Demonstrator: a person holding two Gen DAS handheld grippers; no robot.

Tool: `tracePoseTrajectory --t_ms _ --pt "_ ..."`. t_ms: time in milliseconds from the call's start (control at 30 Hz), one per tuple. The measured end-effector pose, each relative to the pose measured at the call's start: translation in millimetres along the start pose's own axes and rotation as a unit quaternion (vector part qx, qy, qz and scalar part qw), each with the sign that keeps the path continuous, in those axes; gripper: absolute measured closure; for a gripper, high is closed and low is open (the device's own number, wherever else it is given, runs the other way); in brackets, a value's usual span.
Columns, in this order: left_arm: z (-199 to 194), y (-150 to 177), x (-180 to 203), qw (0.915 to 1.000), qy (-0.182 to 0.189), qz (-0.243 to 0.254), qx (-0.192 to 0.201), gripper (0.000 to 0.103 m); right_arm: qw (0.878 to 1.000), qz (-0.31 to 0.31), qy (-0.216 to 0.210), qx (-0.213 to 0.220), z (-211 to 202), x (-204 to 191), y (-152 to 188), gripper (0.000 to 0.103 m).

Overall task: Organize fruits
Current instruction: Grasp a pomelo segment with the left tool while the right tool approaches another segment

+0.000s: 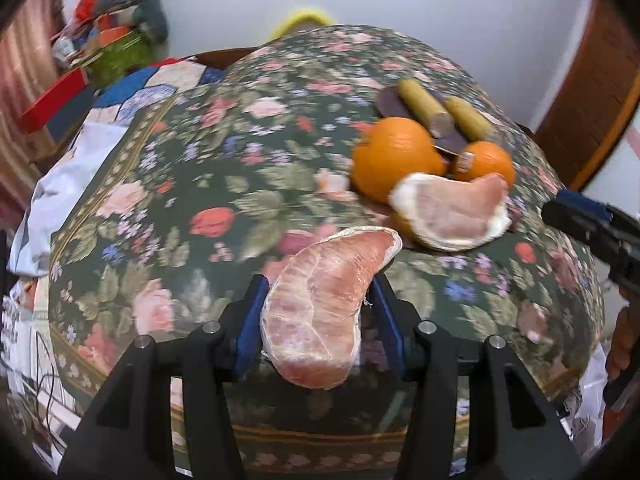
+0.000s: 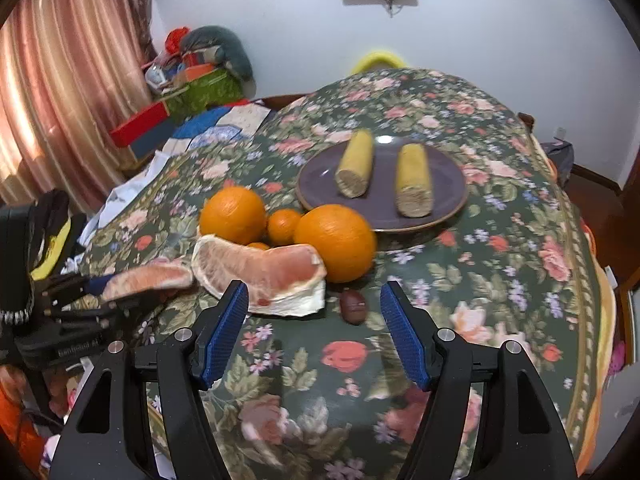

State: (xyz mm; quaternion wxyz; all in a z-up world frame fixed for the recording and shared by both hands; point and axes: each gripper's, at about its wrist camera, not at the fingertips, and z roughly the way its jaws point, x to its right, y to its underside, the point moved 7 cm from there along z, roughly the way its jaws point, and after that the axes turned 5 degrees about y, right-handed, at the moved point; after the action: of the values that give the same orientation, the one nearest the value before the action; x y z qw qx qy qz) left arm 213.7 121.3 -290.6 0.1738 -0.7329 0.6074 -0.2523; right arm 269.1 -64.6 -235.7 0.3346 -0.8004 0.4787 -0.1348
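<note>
My left gripper (image 1: 318,292) is shut on a peeled pink pomelo segment (image 1: 320,304) and holds it above the floral tablecloth (image 1: 180,208). It also shows in the right wrist view (image 2: 148,278). A second pomelo piece (image 2: 264,276) with white rind lies in front of two large oranges (image 2: 232,214) (image 2: 336,242) and a small tangerine (image 2: 283,226). A dark brown date-like fruit (image 2: 353,306) lies near it. My right gripper (image 2: 314,312) is open and empty, hovering just in front of the second pomelo piece and the brown fruit.
A purple plate (image 2: 382,194) behind the oranges holds two corn cob pieces (image 2: 355,168) (image 2: 414,186). Boxes and bags (image 2: 192,84) are piled at the back left by a pink curtain (image 2: 60,100). A yellow chair back (image 2: 378,60) shows behind the table.
</note>
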Motion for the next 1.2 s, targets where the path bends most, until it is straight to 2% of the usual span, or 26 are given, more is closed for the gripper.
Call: tracePoseTrajectory --t_ms 100,233,300,467,633,767,1033,1133,1200 --pt "6 2 -7 0.9999 0.006 -0.010 -0.011 0.051 1.000 -0.008 -0.008 -0.010 11 -8 2 0.038" --pt "10 4 -6 0.9998 0.010 0.001 -0.015 0.050 1.000 -0.005 -0.018 -0.022 24 -11 3 0.038" --pt "12 3 -6 0.9996 0.023 -0.004 -0.017 0.046 0.999 -0.001 -0.026 -0.027 29 -12 3 0.044" --pt "18 -1 -2 0.9997 0.018 0.012 -0.015 0.045 0.998 0.003 -0.040 -0.038 38 -15 2 0.051" --pt "19 -3 0 0.9997 0.016 0.013 -0.013 0.045 0.999 -0.003 -0.037 -0.038 42 -18 0 0.052" --pt "19 -5 2 0.9997 0.019 0.007 -0.014 0.045 0.998 -0.005 -0.052 -0.042 38 -19 2 0.060" --pt "23 -7 7 0.9998 0.007 0.011 -0.013 0.045 0.996 0.002 -0.077 -0.051 33 -16 7 0.060" --pt "22 -6 7 0.9997 0.008 0.018 -0.011 0.045 0.997 0.007 -0.056 -0.052 39 -10 2 0.060" --pt "22 -5 7 0.9996 0.012 0.024 -0.012 0.043 0.997 0.005 -0.057 -0.057 43 -11 1 0.060"
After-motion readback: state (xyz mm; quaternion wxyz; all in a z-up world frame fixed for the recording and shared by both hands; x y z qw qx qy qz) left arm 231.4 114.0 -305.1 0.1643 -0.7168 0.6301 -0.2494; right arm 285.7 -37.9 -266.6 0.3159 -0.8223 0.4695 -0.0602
